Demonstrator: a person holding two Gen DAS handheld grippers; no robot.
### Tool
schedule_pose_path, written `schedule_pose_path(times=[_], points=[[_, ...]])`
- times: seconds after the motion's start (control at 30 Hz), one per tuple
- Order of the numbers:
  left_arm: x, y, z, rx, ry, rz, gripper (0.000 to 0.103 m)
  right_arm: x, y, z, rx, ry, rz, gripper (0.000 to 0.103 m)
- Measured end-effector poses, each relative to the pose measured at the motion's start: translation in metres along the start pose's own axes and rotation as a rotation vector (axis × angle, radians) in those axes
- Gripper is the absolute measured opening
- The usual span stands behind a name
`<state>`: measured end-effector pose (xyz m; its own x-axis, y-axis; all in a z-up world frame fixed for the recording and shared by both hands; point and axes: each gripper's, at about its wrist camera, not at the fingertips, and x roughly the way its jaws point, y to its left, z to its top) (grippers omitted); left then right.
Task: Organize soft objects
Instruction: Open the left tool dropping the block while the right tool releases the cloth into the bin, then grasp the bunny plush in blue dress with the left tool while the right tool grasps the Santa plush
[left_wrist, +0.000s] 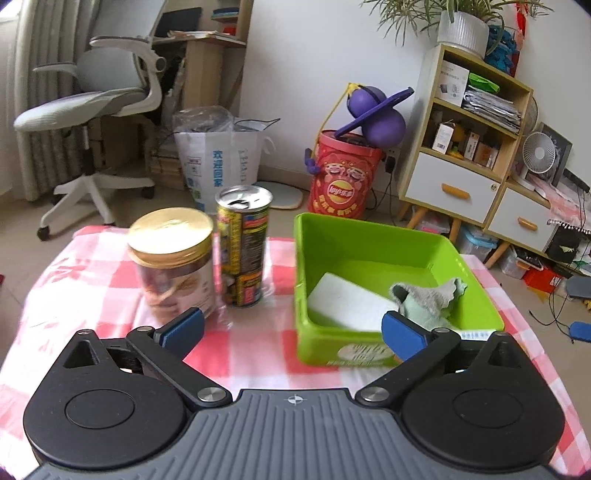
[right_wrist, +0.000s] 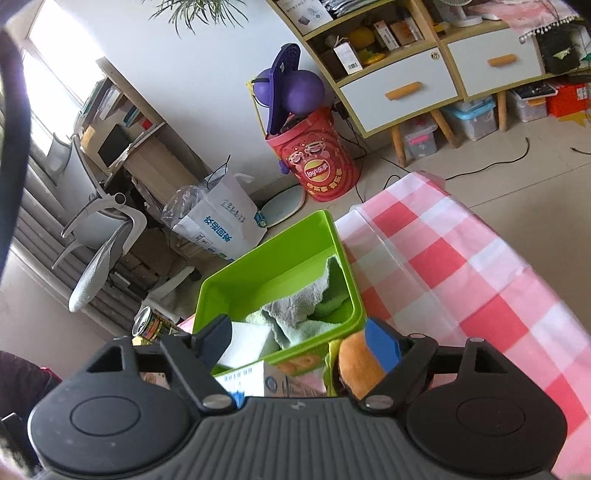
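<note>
A green bin (left_wrist: 369, 240) stands on the pink checked tablecloth (left_wrist: 243, 350). In it lie a white sponge block (left_wrist: 347, 301) and a pale green cloth (left_wrist: 432, 299). My left gripper (left_wrist: 293, 330) is open and empty, hovering before the bin's near left corner. In the right wrist view the bin (right_wrist: 280, 258) holds the cloth (right_wrist: 295, 310) and the white block (right_wrist: 251, 347). My right gripper (right_wrist: 299, 343) is open above the bin's near wall. An orange-brown plush thing (right_wrist: 356, 363) sits by its right finger, touching or not I cannot tell.
A gold-lidded jar (left_wrist: 173, 262) and a tall drink can (left_wrist: 243, 247) stand left of the bin. A small printed box (right_wrist: 273, 380) lies below the right gripper. Beyond the table are an office chair (left_wrist: 92, 110), a red Lay's bucket (left_wrist: 343, 177) and a shelf cabinet (left_wrist: 469, 129).
</note>
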<state>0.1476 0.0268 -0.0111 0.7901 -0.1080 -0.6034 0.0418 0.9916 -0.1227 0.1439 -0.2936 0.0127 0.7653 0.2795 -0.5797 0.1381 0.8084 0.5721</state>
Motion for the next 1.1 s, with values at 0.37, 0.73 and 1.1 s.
schedule_pose_path(times=[0.37,0.73,1.1], points=[[-0.04,0.021,-0.018,-0.049,0.092,0.035,0.098,-0.024,0.013,-0.033,-0.054,0.058,-0.037,0.069],[-0.061,0.03,-0.047,-0.098,0.219,0.044,0.098,-0.019,0.017,-0.07,-0.051,0.186,-0.117,0.069],[-0.063,0.021,-0.067,-0.205,0.339,-0.011,0.097,0.0,0.025,-0.092,-0.008,0.289,-0.137,0.069]])
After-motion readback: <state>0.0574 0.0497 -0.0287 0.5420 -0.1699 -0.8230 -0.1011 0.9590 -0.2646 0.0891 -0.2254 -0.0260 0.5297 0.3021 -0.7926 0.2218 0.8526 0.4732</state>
